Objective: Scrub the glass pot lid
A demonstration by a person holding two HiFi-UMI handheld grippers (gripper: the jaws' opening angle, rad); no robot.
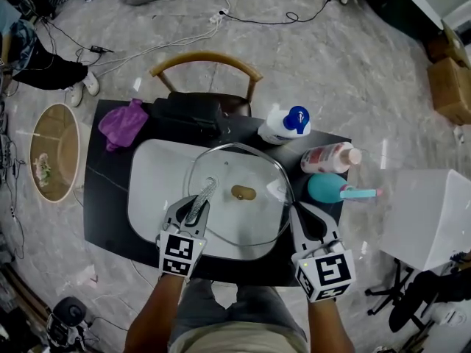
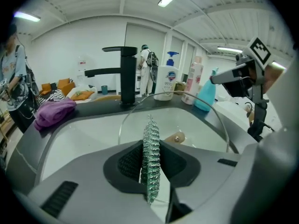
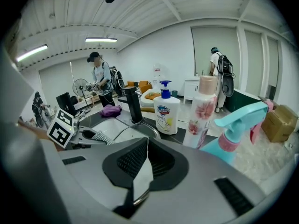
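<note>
Glass lid (image 1: pixel 237 223) was held over the white sink (image 1: pixel 151 190), with its brown knob (image 1: pixel 243 193) turned upward near the middle of the basin. Its right edge was clamped between the jaws of the right gripper (image 1: pixel 296 213); pane and metal rim were seen pinched there in the right gripper view. The left gripper (image 1: pixel 197 204) was closed on a steel scourer (image 1: pixel 201 199), which was squeezed flat and poised over the lid's left part, just beside the knob. Being round, the lid showed no long axis. The scourer's length was pointed away from the person, toward the black tap (image 2: pixel 124 76). Whether the lid lay level or tilted could not be told. A purple cloth (image 1: pixel 122 122) lay at the counter's back left. A white soap bottle (image 1: pixel 285 125), a pink bottle (image 1: pixel 331 157) and a teal spray bottle (image 1: pixel 331 188) were grouped at its back right.
</note>
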